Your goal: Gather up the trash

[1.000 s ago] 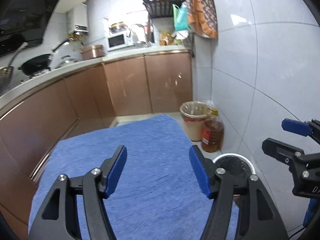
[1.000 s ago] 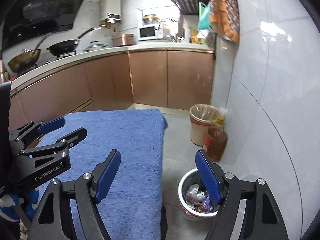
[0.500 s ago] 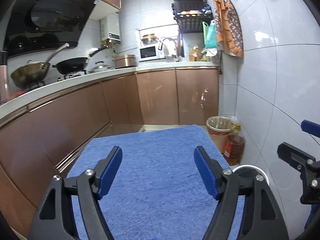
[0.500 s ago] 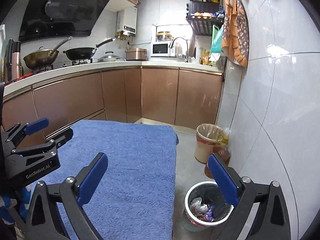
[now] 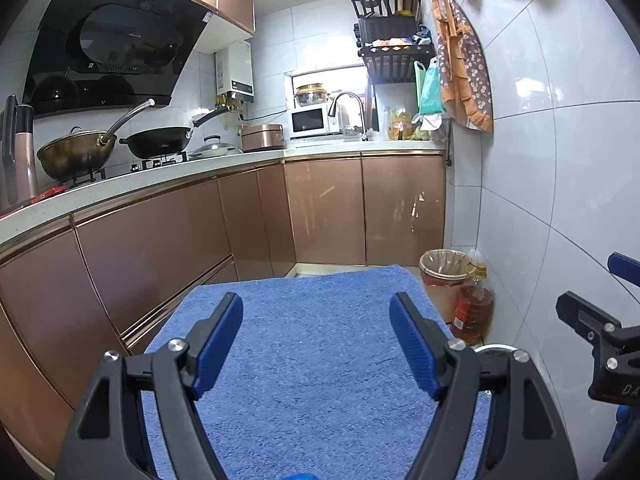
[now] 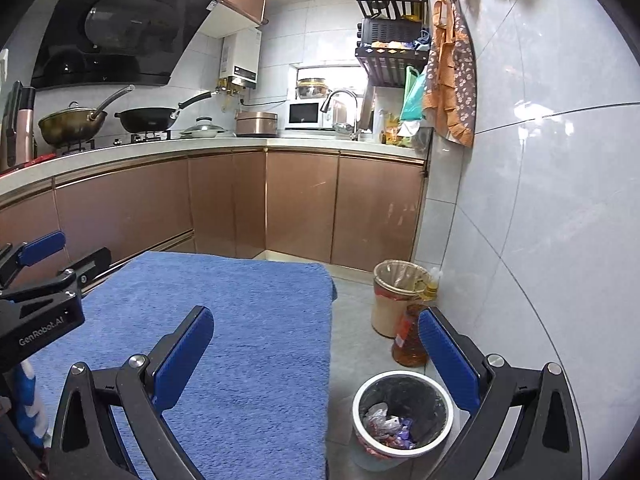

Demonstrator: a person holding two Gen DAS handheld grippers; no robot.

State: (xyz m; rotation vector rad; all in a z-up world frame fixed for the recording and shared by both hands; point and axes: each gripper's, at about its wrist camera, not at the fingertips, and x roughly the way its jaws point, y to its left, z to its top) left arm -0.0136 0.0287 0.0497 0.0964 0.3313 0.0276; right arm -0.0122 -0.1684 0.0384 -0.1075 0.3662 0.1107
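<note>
Trash [image 6: 390, 426] sits in the bin [image 6: 362, 432], lower right of the right wrist view, on the floor just beside the blue towel [image 6: 240, 340]; nothing is left on the towel, so collection looks finished. Left gripper [image 5: 316, 336] and right gripper [image 6: 316, 346] hover side by side over the towel, tilted slightly down. Both jaws have just been opening and stand wide (nothing between them).
</note>
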